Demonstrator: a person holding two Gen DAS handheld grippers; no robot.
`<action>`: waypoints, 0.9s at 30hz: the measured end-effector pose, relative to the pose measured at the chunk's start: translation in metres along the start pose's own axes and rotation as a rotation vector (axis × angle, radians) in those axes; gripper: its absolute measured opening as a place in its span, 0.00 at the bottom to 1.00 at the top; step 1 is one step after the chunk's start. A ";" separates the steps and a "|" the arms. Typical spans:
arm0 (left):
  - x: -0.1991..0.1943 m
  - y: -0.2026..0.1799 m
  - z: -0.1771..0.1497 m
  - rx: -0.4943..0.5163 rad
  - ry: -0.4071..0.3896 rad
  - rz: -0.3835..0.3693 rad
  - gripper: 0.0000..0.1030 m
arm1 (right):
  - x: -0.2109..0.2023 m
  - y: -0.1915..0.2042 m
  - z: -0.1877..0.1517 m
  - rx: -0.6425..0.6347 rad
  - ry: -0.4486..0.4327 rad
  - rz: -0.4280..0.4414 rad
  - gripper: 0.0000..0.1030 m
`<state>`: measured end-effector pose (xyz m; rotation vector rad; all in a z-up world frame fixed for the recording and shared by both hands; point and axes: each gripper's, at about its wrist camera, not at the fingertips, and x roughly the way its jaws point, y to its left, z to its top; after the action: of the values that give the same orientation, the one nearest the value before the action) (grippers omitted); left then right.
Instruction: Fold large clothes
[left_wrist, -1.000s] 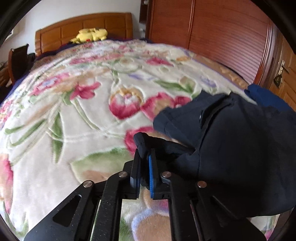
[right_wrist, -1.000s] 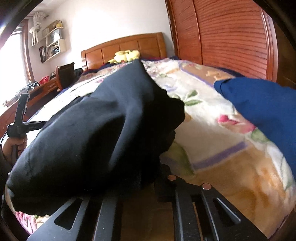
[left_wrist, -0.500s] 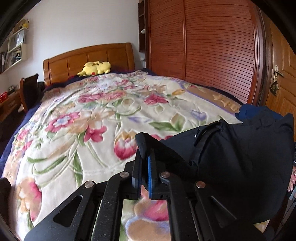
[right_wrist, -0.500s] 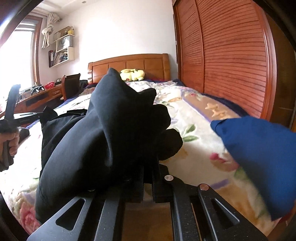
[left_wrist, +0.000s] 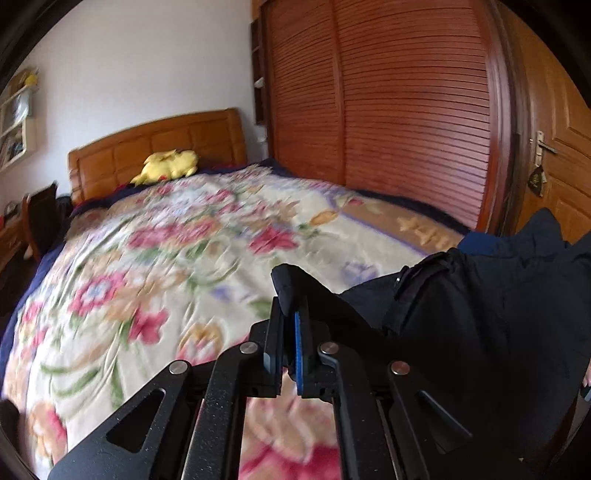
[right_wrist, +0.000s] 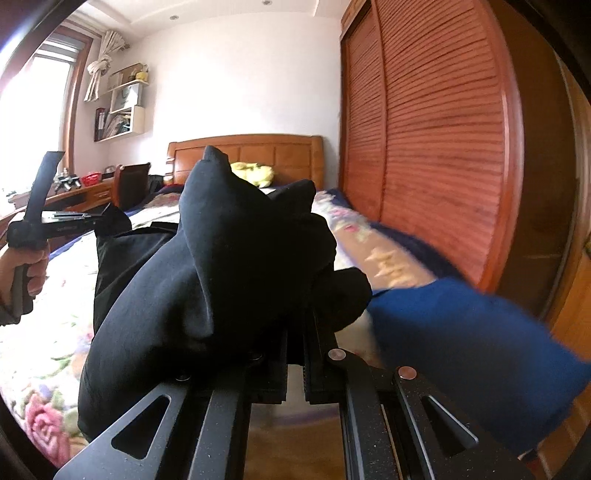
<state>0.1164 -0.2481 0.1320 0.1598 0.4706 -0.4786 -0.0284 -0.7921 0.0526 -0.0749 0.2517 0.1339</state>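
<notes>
Left gripper pinching an edge of the black garment, jaws pressed nearly together with a fold of cloth poking up between the blue pads. Garment held up above the bed, draping rightward from the left jaws in a dark bunched mass, a seam or waistband running across it. Bed covered by a floral blanket in cream, pink and green, blurred in the left view.

Right gripper clamped on the same garment, jaws close together with cloth caught between them; fabric piled up over the fingers, rising in two peaks and hanging down to the left. In the right view, left gripper seen side on, gripped by a hand, holding a corner of the garment out taut above the blanket.

Blue cloth lying at the right edge of the bed, just beside the black bundle, a sliver of it also showing behind the garment in the left view.

Wooden headboard at the far end, yellow plush toy resting against it. Slatted wardrobe doors along the right wall, panelled door with handle further right. Wall shelves, knotted curtain and a desk with chair by the window on the left.
</notes>
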 end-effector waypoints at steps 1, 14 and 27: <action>0.003 -0.010 0.011 0.014 -0.012 -0.007 0.05 | -0.005 -0.008 0.006 -0.010 -0.013 -0.020 0.05; 0.079 -0.199 0.134 0.159 -0.123 -0.187 0.05 | -0.077 -0.142 0.029 -0.003 -0.046 -0.358 0.05; 0.169 -0.284 0.089 0.211 0.055 -0.218 0.16 | -0.068 -0.199 -0.056 0.203 0.154 -0.415 0.08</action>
<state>0.1485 -0.5890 0.1200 0.3272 0.4937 -0.7397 -0.0795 -1.0023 0.0274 0.0656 0.3963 -0.3109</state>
